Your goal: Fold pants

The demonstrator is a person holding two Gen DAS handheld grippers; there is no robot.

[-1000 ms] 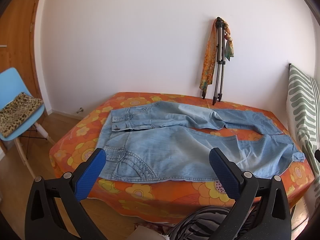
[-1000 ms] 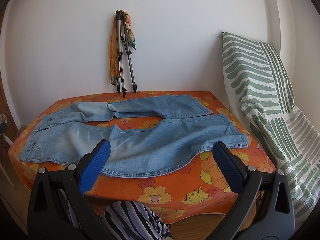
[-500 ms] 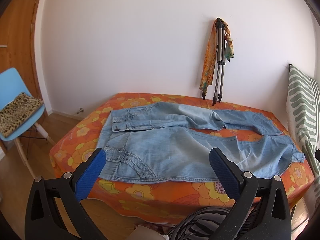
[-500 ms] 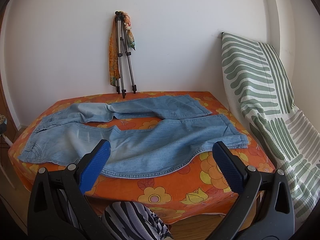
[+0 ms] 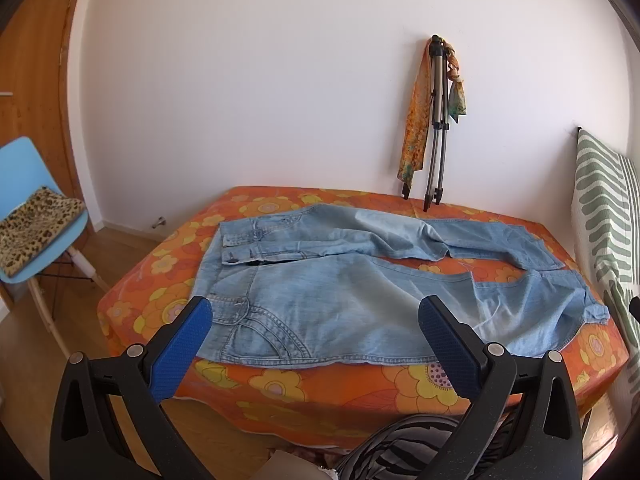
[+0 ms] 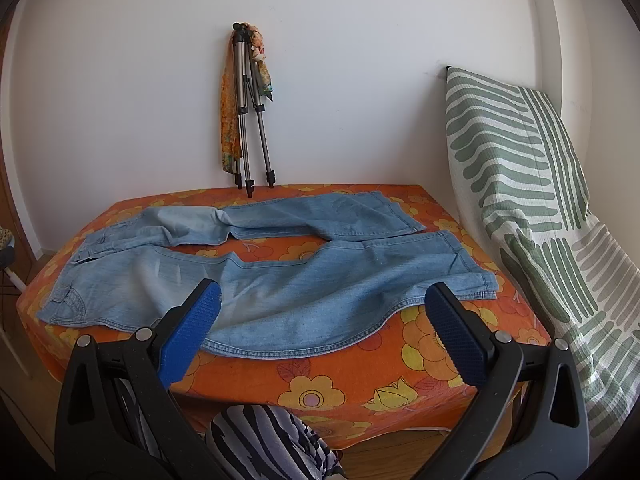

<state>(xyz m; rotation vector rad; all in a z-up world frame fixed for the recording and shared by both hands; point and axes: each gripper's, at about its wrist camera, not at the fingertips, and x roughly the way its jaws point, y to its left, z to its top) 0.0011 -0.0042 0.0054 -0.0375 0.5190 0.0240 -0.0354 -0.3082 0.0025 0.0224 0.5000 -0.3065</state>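
— Denim, pale blue: the jeans (image 5: 360, 288) lie flat on the orange flowered bedspread (image 5: 280, 384), unfolded, with nothing holding them.

— Which way do they run?

— Left to right across both views. The waistband (image 5: 236, 248) is at the left end, the leg hems (image 6: 472, 276) at the right, and the two legs spread into a narrow V with the cover showing between them.

— And the grippers?

— The left gripper (image 5: 316, 344) hangs above the near edge with its blue pads spread wide, gripping nothing; it looks at the waist and back pocket. The right gripper (image 6: 324, 328) is likewise wide open and empty, facing the near leg toward its hem.

— So which takes what?

— By my reading, the left is nearer the waistband and the right nearer the hems. The long axis lies crosswise to both, so the first fold probably means lifting the near leg's edge and carrying it away over the far leg.

— Anything in the way?

— A tripod (image 6: 250, 120) with a scarf (image 6: 228, 120) leans on the wall behind, well apart from the jeans.
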